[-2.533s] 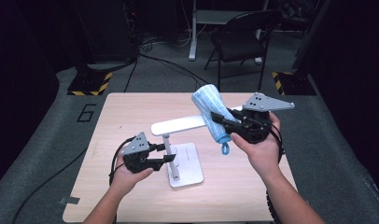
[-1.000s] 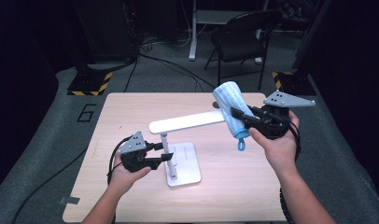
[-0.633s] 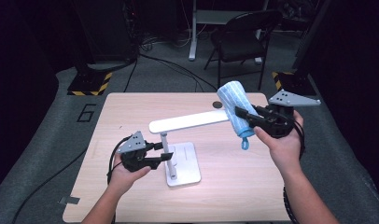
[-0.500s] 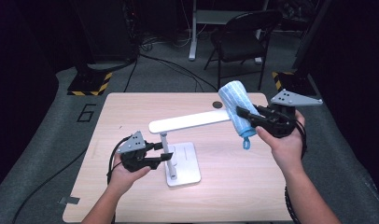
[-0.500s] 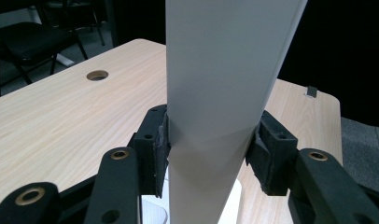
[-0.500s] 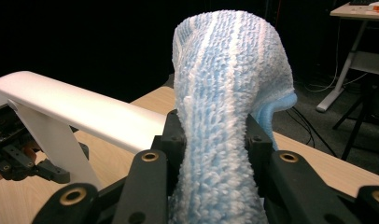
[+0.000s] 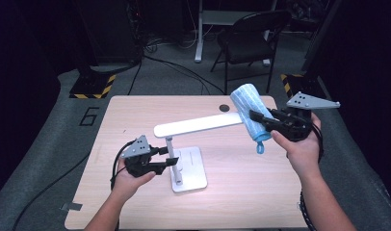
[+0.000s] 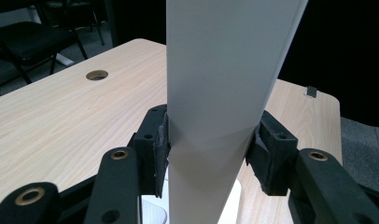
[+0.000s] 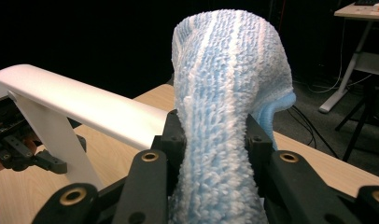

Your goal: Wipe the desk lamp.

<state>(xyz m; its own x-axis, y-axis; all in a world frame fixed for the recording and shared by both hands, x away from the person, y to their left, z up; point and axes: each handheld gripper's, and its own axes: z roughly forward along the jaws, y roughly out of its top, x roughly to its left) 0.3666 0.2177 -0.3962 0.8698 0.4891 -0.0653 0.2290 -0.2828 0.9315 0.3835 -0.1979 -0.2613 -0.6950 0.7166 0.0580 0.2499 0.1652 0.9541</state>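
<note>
High view: a white desk lamp [image 7: 188,163] stands on the wooden table [image 7: 241,192], its flat base nearer the front edge and left of the middle, its long lamp head [image 7: 198,126] reaching level toward the back right corner. The left gripper [image 7: 168,156] is clamped on the lamp's thin upright post [image 7: 170,151], low down near the base. The right gripper [image 7: 254,120] is closed tight on a rolled blue-and-white striped cloth [image 7: 249,113], held above the table near the right edge, with the roll's upper end just beside the far tip of the lamp head. A small blue loop [image 7: 259,147] hangs from the roll's lower end.

Left gripper view: both pads [image 8: 160,147] press flat against the white post [image 8: 220,93], one on each side, with the table running off behind toward a round cable hole [image 8: 96,74].

Right gripper view: the jaws pinch the cloth [image 9: 225,107] at its middle, so the pile bulges above them; the lamp head [image 9: 80,109] runs alongside at the left.

The cloth looks light, soft and yielding, so a firm squeeze at mid-length, as here, seems best to keep it from sagging or unrolling. The lamp looks stiff and smooth, likely slippery plastic; the base probably carries most of the weight, so holding the post low should steady it against pushes on the head.
</note>
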